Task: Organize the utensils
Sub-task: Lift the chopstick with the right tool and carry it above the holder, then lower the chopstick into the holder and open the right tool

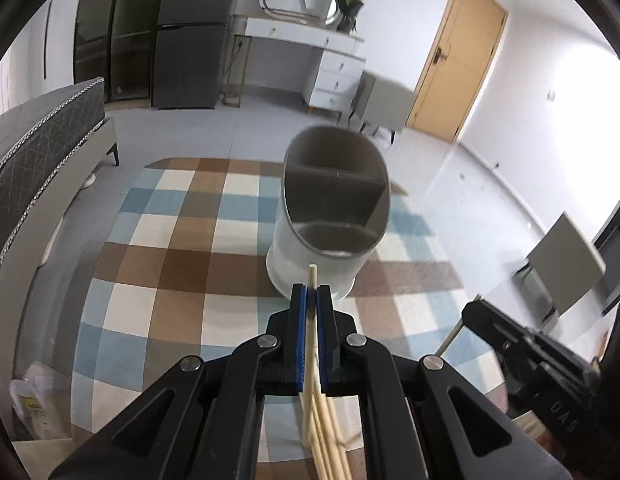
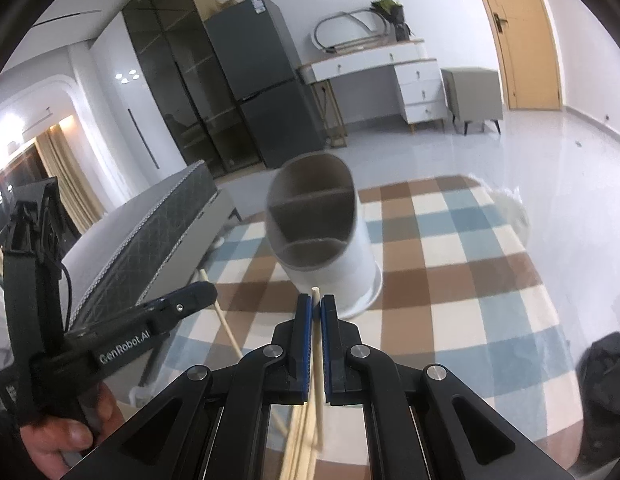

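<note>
On glass table [image 1: 238,364], above checked rug: white divided holder [image 1: 330,216] upright, compartments empty. Left gripper [image 1: 312,292] fingers clamped on one chopstick [image 1: 312,280]; right gripper [image 2: 316,304] fingers likewise clamped on another chopstick [image 2: 316,294]. Both tips aimed toward holder, likely for insertion.

Pretty plain room: white walls, glossy pale floor, checked blue-brown rug [image 1: 182,240]. Dark fridge [image 2: 266,80] at 12 o'clock, white desk [image 2: 374,68] at 1, wooden door [image 1: 458,52] at 2, grey bed [image 1: 42,136] at 9.
</note>
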`<move>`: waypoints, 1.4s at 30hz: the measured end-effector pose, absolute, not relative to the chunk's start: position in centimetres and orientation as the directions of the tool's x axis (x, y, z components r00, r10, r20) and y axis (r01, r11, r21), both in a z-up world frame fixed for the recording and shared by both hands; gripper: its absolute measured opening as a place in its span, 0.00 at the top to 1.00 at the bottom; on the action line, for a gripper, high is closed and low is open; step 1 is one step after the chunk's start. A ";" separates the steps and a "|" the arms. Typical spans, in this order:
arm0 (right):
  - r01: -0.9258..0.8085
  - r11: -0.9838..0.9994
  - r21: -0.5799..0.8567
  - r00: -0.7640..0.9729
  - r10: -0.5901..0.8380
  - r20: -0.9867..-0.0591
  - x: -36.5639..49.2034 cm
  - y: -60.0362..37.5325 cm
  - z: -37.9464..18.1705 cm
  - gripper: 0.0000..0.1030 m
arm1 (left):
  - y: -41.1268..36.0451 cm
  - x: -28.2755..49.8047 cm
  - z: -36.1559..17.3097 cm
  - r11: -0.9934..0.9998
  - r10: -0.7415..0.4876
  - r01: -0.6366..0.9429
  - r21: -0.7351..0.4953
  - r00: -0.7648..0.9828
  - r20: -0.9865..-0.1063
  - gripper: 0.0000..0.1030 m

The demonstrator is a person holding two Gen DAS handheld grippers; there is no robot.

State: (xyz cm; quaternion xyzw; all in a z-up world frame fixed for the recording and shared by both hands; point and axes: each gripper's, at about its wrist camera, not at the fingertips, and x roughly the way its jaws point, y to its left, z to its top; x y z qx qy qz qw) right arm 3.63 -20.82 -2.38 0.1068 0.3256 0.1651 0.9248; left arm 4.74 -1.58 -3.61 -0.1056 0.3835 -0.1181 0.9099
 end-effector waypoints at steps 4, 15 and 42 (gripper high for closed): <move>-0.251 0.930 0.269 0.755 0.362 -0.547 2.5 -19.9 -1.3 0.96 | -1.1 4.3 -2.9 0.942 -0.317 0.152 -0.300 0.699 -0.641 0.99; -0.262 0.934 0.243 0.796 0.351 -0.492 0.7 -19.9 0.8 0.96 | -1.8 3.3 -0.8 0.946 -0.322 0.206 -0.251 0.697 -0.641 1.00; -0.367 0.922 0.127 0.865 0.388 -0.318 11.4 -20.0 13.8 0.96 | -1.3 13.6 12.4 0.933 -0.346 0.235 -0.272 0.792 -0.503 1.00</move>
